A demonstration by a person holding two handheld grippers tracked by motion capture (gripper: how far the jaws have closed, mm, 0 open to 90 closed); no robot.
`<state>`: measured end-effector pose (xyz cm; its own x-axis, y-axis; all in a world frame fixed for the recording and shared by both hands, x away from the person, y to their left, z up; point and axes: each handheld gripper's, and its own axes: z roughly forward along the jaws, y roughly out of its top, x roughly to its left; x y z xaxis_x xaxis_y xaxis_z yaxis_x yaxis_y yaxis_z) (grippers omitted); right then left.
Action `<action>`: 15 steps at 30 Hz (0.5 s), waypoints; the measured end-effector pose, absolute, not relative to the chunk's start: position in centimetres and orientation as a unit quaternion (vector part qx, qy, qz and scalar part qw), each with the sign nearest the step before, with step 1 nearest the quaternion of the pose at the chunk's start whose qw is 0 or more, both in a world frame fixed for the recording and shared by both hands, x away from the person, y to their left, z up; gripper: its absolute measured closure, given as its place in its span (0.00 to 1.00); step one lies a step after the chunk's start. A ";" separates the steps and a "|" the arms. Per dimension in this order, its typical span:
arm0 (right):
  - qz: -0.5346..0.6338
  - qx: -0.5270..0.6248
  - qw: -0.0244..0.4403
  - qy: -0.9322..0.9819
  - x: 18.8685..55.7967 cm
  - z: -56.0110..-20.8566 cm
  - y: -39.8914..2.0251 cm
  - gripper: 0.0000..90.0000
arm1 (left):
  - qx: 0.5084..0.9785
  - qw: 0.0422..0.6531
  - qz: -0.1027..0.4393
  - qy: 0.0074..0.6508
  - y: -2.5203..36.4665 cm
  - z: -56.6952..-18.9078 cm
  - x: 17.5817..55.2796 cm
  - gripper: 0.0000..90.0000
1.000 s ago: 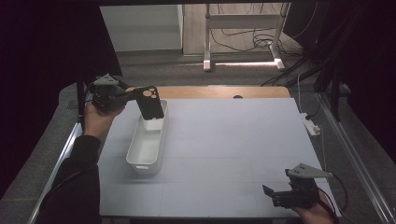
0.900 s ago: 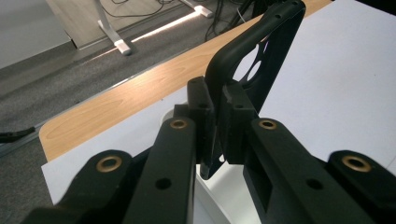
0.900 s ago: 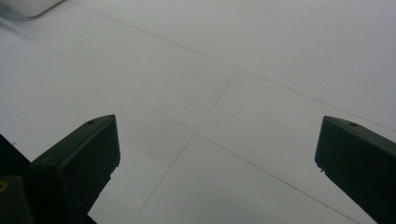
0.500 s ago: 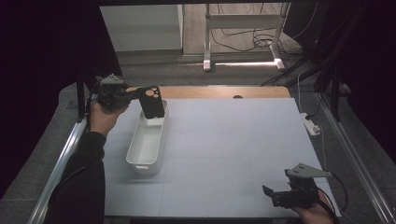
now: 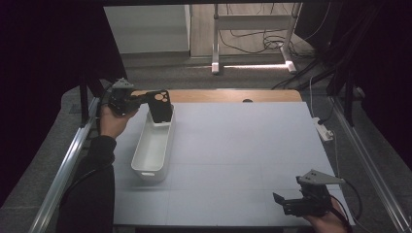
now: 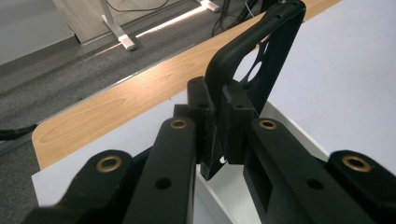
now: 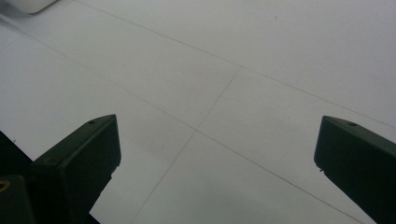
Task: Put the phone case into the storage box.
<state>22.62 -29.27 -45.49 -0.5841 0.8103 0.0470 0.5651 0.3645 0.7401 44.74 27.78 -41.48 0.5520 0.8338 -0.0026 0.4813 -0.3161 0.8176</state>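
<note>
A black phone case (image 5: 161, 105) (image 6: 261, 56) with round camera cutouts hangs over the far end of a long white bin (image 5: 152, 146). My left gripper (image 5: 142, 99) (image 6: 218, 123) is shut on the case's edge, held by a hand at the table's far left. My right gripper (image 5: 279, 203) (image 7: 217, 154) stands open near the front right corner, its jaws wide apart over bare table, nothing between them.
The table carries a pale grey mat (image 5: 243, 155) with a wooden strip (image 5: 228, 95) along its far edge. A white power strip (image 5: 324, 129) lies off the right side. Metal rails (image 5: 68, 160) run along both sides. A corner of the white bin (image 7: 28, 4) shows top left.
The left gripper has carried the phone case a little toward the far end of the bin. The right gripper has stayed put.
</note>
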 end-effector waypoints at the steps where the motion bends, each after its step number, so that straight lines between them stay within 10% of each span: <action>1: 0.371 0.426 0.165 0.809 22.6 -45.5 -29.3 0.01 | 0.781 0.407 0.217 0.421 27.8 -41.6 44.8 0.93; 15: 0.370 0.428 0.163 0.808 22.7 -45.5 -29.3 0.01 | 0.784 0.400 0.237 0.411 27.4 -43.1 45.7 0.93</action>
